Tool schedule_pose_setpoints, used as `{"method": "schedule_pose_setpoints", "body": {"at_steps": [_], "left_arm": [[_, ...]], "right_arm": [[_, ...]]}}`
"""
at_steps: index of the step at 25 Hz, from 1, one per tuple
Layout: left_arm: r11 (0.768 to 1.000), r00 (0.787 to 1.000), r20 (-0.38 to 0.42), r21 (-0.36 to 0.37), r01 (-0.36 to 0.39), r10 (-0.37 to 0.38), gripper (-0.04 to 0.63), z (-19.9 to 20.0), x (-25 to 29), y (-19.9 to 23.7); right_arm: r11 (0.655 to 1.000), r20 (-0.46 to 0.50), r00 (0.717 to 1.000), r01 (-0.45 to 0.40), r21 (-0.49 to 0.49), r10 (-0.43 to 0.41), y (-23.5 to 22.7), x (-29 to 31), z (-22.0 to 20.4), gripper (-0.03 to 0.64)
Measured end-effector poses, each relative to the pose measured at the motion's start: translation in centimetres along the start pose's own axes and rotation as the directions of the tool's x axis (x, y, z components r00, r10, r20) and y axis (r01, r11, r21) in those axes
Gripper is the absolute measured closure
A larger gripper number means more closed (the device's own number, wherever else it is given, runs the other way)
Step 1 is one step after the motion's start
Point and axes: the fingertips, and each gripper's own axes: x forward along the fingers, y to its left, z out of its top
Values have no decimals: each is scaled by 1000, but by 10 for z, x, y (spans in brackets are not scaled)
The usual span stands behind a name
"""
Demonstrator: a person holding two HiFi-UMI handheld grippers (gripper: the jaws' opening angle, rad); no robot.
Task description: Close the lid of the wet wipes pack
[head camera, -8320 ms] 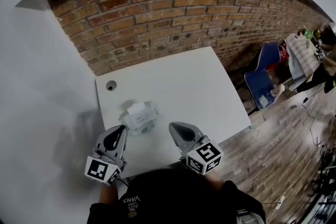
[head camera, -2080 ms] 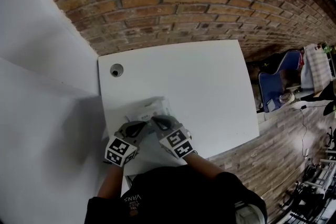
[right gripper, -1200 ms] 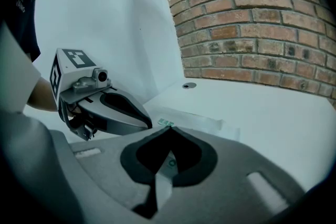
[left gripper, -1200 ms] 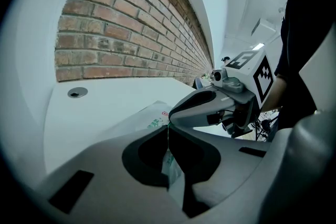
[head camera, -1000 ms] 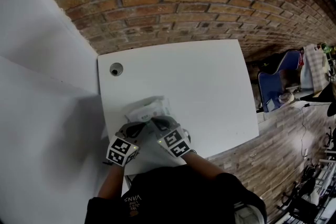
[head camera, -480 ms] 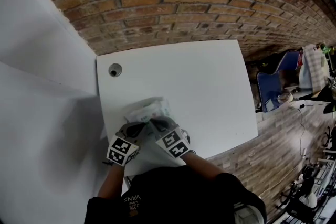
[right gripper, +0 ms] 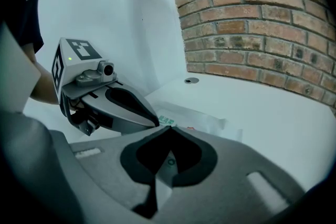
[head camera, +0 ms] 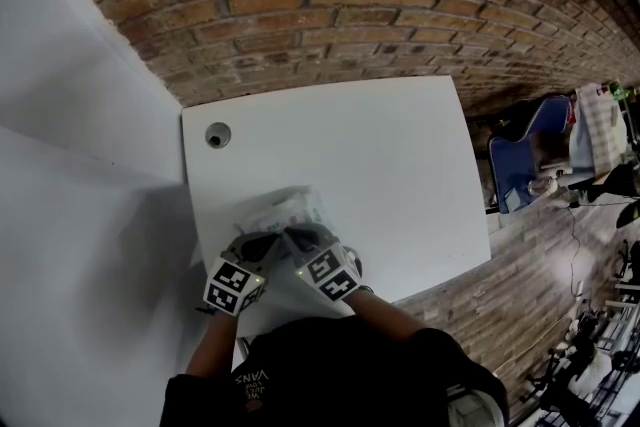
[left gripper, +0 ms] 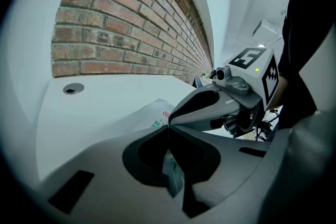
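Wet wipes pack (head camera: 288, 211) lies near-left on the table (head camera: 390, 155), with left gripper (left gripper: 168, 126) and right gripper (right gripper: 169, 127) tips-down on its near end, jaws closed and empty, probably to press the unseen lid shut.

Right gripper (right gripper: 169, 127): jaw tips together, low over the wet wipes pack (right gripper: 202, 118). Pack is white and lies flat on the white table (right gripper: 262, 113). Left gripper (right gripper: 152, 120) is angled in from the left, its tip at the pack. Round grommet (right gripper: 191, 80) in the tabletop; brick wall (right gripper: 262, 34) behind.
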Motion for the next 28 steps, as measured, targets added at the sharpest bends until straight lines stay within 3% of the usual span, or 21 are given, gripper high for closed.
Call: {"method": "schedule_pose_setpoints", "body": {"at_steps": [13, 28], "left_arm": [[1000, 1000, -7, -20, -21, 20, 594, 2, -3, -2], [999, 997, 57, -17, -49, 50, 594, 11, -19, -8]], "right_arm": [[998, 16, 1000, 24, 56, -25, 0, -5, 2, 618], [996, 57, 997, 41, 76, -46, 5, -19, 9, 618]]}}
